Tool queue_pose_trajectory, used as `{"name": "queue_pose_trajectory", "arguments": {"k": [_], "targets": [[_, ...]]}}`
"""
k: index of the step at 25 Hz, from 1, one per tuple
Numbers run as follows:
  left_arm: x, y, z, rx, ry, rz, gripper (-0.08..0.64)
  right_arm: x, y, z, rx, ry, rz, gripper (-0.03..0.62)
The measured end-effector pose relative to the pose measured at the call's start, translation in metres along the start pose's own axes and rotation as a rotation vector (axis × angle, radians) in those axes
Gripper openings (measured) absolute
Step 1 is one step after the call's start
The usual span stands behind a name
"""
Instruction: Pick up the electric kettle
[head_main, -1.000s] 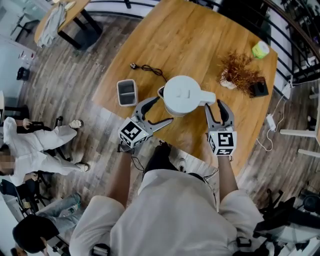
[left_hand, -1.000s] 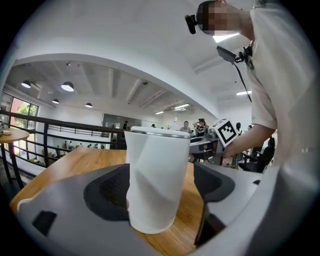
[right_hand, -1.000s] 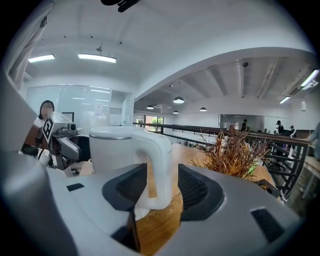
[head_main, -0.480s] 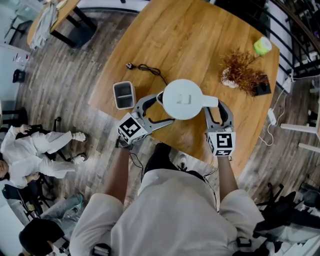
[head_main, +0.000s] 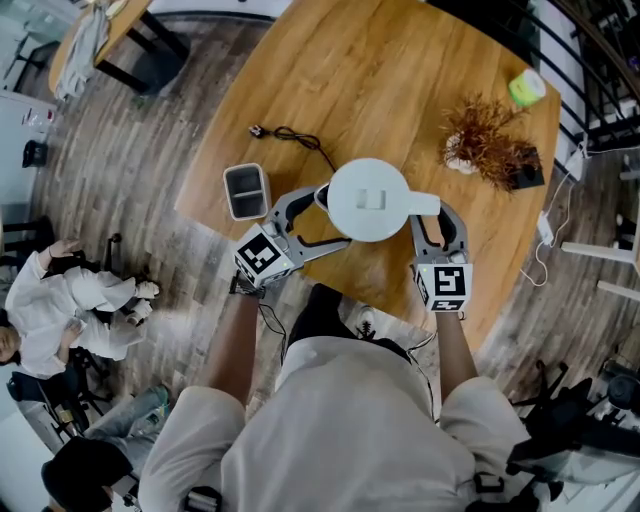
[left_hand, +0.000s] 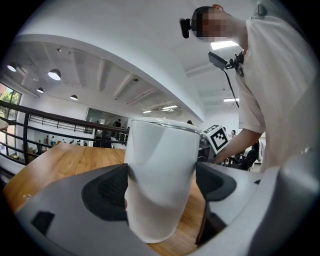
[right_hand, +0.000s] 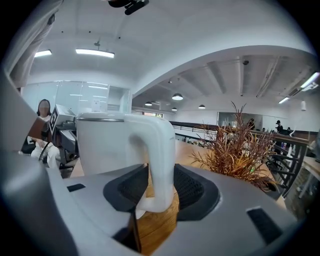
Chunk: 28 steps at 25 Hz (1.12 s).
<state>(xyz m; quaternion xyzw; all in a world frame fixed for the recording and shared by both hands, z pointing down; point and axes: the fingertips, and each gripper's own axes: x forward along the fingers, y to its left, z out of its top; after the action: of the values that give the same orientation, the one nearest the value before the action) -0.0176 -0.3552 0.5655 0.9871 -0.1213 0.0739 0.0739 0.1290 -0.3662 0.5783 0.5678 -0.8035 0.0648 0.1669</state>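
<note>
Moved: left hand-held gripper (head_main: 330, 214) swings further round the kettle (head_main: 368, 198), jaws wider than before.
Left jaws: spread wide, kettle body between them, ungripped.
Right hand-held gripper (head_main: 436, 215): clamped on the kettle's handle (right_hand: 159, 165).
Kettle: upright on the surface (head_main: 380, 80), near its front edge.
Risk: a handle-only lift could let it swing or twist in the pads.
Hidden: kettle's underside and whatever it rests on.

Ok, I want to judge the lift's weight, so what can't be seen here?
Water level: the kettle's lid is closed and its wall opaque, in every view.
Kettle's underside: head view, the lid covers it; both gripper views look at it side-on.
The cord's near end: head view, it stops at the kettle's rim, so whether it's attached is unclear.
</note>
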Motion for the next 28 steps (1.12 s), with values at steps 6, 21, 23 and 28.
{"name": "queue_pose_trajectory", "arguments": {"k": [6,21,23,28], "targets": [[0.000,0.001,0.002,-0.020,-0.019,0.024,0.414,0.004,-0.001,0.004,-0.020,0.001,-0.029,0.146],[-0.008,0.003,0.023,-0.074,-0.084,0.080,0.414,0.004,0.000,0.032,0.004,-0.058,-0.025,0.146],[-0.010,0.002,0.031,-0.065,-0.101,0.085,0.414,0.001,0.000,0.039,0.010,-0.064,-0.017,0.146],[-0.009,-0.003,0.052,-0.038,-0.119,0.108,0.416,-0.006,-0.006,0.058,0.023,-0.088,-0.004,0.146]]}}
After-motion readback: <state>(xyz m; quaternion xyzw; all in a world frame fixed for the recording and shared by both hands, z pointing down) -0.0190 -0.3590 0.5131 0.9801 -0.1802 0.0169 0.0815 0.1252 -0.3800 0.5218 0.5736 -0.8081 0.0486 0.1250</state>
